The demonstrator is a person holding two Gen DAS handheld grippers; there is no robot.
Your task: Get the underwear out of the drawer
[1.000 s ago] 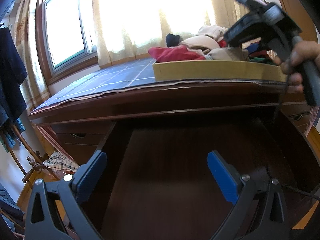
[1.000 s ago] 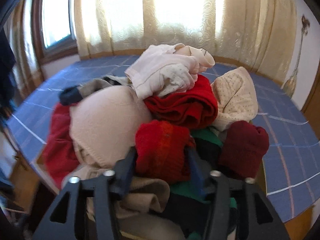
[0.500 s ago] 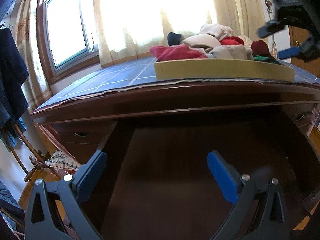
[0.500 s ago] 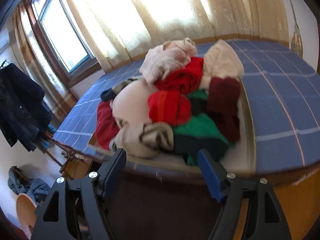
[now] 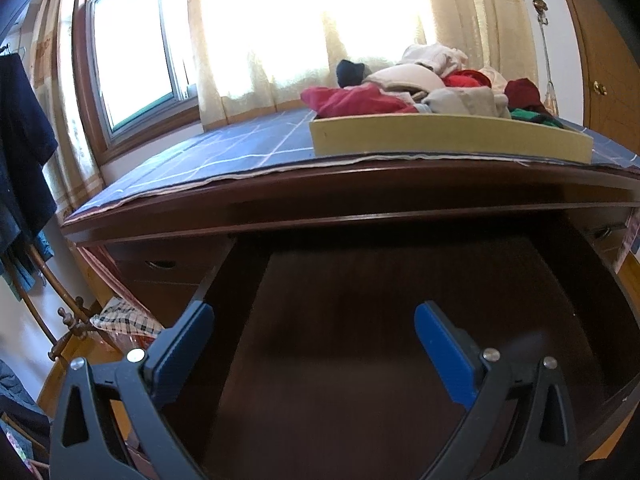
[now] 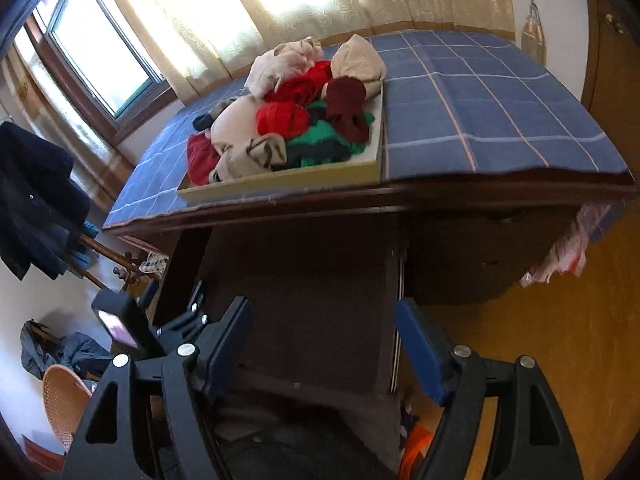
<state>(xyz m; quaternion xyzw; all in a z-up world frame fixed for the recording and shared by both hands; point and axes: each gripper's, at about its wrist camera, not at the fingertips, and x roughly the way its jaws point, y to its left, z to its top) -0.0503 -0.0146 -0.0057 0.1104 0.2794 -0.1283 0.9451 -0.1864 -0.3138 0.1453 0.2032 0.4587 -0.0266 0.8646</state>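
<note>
Sunlit curtains behind; both hand-held grippers, left [image 5: 314, 338] and right [image 6: 324, 334], tilt down over the drawer [image 5: 400, 320] (jaws spread, empty).

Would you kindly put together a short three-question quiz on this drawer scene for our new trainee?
1. True or false: the open dark wooden drawer shows no underwear inside.
2. Where does the heap of red, beige and green underwear lie? A) in the shallow cream tray on the blue checked cloth B) in the drawer C) on the floor
3. Fill in: the right gripper is ____ and holds nothing.

Key: 1 true; 2 A; 3 open.
</note>
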